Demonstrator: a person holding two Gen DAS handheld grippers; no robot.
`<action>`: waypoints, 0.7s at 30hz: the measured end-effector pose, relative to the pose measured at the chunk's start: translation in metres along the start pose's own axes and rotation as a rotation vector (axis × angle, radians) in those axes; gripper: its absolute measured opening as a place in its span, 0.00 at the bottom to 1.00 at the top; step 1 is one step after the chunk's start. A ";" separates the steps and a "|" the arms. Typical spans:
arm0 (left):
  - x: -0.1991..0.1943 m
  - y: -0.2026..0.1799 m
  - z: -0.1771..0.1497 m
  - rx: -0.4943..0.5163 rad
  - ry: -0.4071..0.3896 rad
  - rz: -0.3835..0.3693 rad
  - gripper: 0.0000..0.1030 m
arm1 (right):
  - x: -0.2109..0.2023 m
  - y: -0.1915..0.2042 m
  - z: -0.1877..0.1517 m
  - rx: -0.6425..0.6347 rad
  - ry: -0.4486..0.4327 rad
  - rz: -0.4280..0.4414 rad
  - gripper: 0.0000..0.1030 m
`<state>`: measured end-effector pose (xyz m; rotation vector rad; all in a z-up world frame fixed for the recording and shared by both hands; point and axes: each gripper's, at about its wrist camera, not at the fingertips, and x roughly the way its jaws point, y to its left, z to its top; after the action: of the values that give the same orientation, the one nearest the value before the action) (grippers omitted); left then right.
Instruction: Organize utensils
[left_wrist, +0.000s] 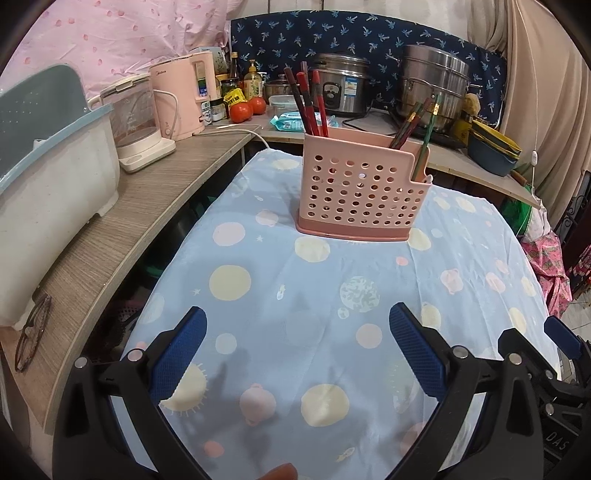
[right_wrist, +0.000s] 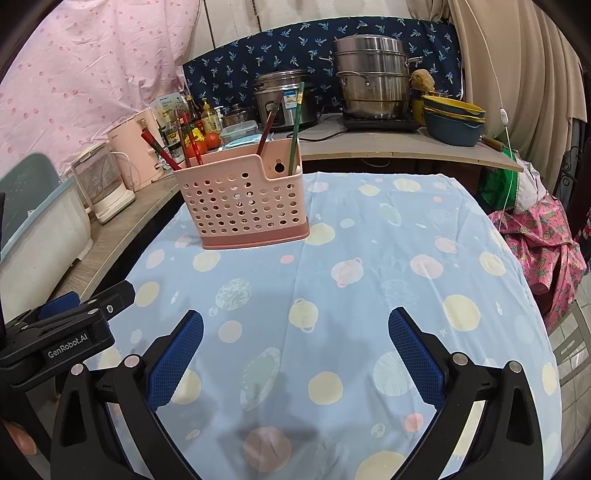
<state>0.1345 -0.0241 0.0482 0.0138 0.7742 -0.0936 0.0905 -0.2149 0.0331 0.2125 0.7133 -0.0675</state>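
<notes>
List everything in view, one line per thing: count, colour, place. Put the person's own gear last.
perforated plastic utensil holder: one, pink, on the tablecloth
red chopsticks: several, red and dark, upright in the holder's left side
green chopstick: one, green, in the holder's right compartment
planet-print tablecloth: one, pale blue, covering the table
electric kettle: one, pink, on the left counter
steel steamer pot: one, silver, on the back counter
tomatoes: two, red, on the back counter
left gripper: fingers blue, open, empty
right gripper: fingers blue, open, empty
</notes>
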 end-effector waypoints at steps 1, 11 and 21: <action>0.000 0.000 0.000 0.002 0.000 0.003 0.92 | 0.000 0.000 0.000 0.000 0.000 0.000 0.93; 0.003 0.002 -0.002 0.008 0.006 0.025 0.92 | 0.000 0.000 0.000 0.000 0.001 -0.003 0.93; 0.001 0.001 -0.003 0.016 0.002 0.044 0.92 | 0.002 -0.002 -0.002 -0.002 0.005 -0.006 0.93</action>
<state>0.1332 -0.0228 0.0447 0.0465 0.7752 -0.0584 0.0908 -0.2159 0.0297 0.2089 0.7193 -0.0720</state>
